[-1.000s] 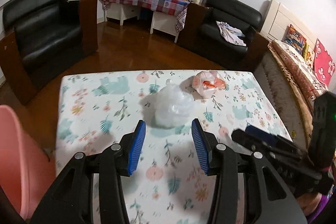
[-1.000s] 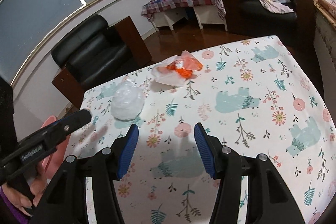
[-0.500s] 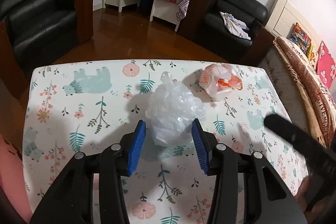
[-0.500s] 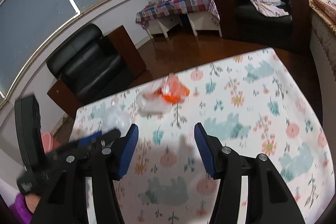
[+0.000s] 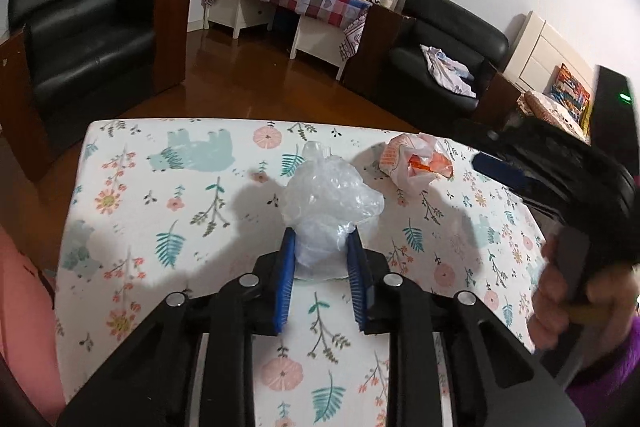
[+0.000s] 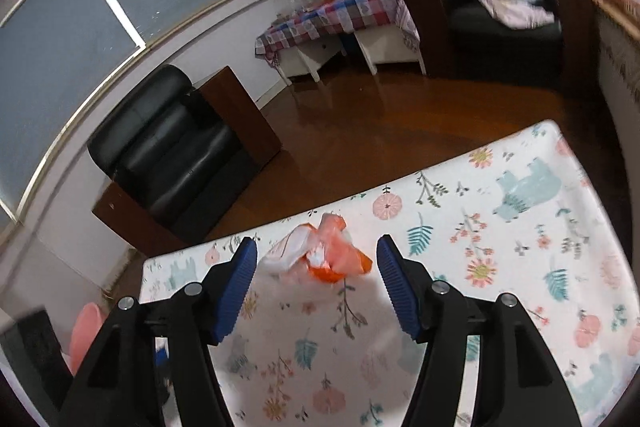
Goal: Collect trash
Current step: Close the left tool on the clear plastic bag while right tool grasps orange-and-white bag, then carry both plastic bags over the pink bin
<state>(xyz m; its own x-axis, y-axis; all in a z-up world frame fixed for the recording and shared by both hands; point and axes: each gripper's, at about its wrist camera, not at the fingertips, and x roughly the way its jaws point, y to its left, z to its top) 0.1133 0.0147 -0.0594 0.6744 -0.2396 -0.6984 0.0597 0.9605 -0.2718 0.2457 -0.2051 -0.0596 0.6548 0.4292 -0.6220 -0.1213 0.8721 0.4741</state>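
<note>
A: Left tongs (image 5: pixel 321 247) have just been closing; pads squeeze the clear plastic bag (image 5: pixel 328 203) on the table (image 5: pixel 132 211). Lift straight, gently.

B: Right tongs (image 6: pixel 313 269) have just been opening, wide, empty, framing the orange-white bag (image 6: pixel 320 259) near the far edge. Go lower before pinching.

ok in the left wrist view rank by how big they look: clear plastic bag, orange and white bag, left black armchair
1. left black armchair, though farthest away
2. clear plastic bag, nearest the camera, which may exaggerate it
3. orange and white bag
</note>
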